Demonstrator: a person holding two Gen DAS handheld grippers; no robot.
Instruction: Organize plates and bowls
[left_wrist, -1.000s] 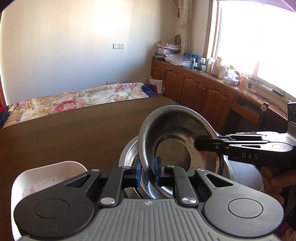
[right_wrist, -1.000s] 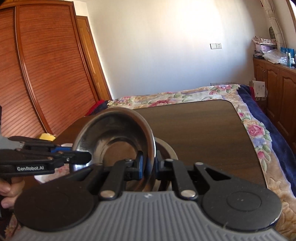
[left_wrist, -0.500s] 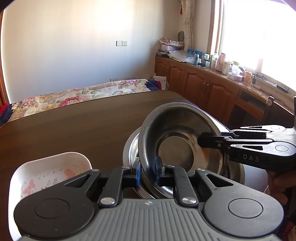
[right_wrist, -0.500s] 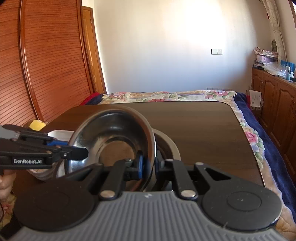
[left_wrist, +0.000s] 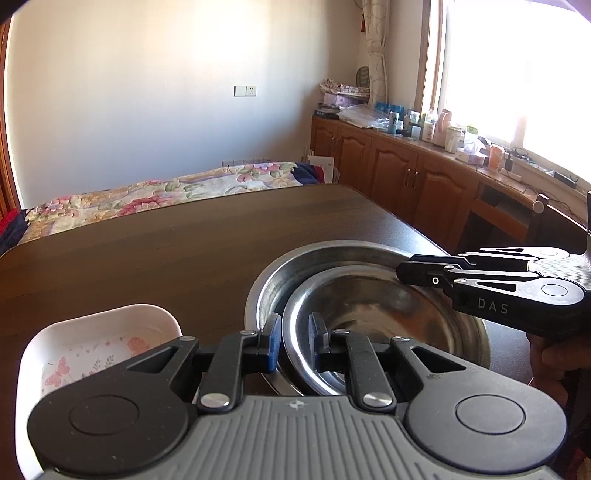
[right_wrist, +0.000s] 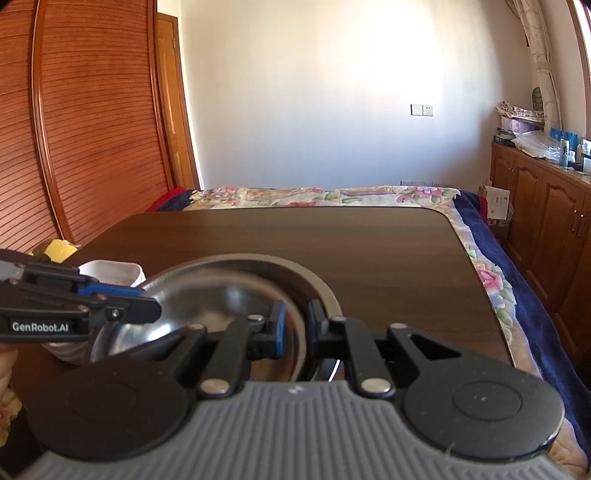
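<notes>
Steel on steel: I've got the smaller steel bowl (left_wrist: 373, 314) sitting inside the larger steel bowl (left_wrist: 295, 273) on the dark wooden counter (left_wrist: 155, 258), its near rim riding a little higher than the far one. My left tool (left_wrist: 295, 341) straddles that near rim, blue pad outside, black pad inside, and there's a visible gap on both sides of the metal, so I'm calling it released. Over on the other side, my right tool (right_wrist: 295, 325) brackets the opposite rim the same way, fingers parted around the edge, not clamped. From the left wrist view I see the right tool (left_wrist: 410, 271) reaching in from the right with its tips over the bowl's far rim; from the right wrist view the left tool (right_wrist: 147, 308) comes in from the left, tips at the bowl's edge. The smaller bowl (right_wrist: 221, 306) and the larger one (right_wrist: 295, 273) read as nested there too. White dish with a floral print (left_wrist: 99, 347) sits just to the left of the bowls, apart from them. Floral bedspread (right_wrist: 332, 194) beyond the counter's far edge.
</notes>
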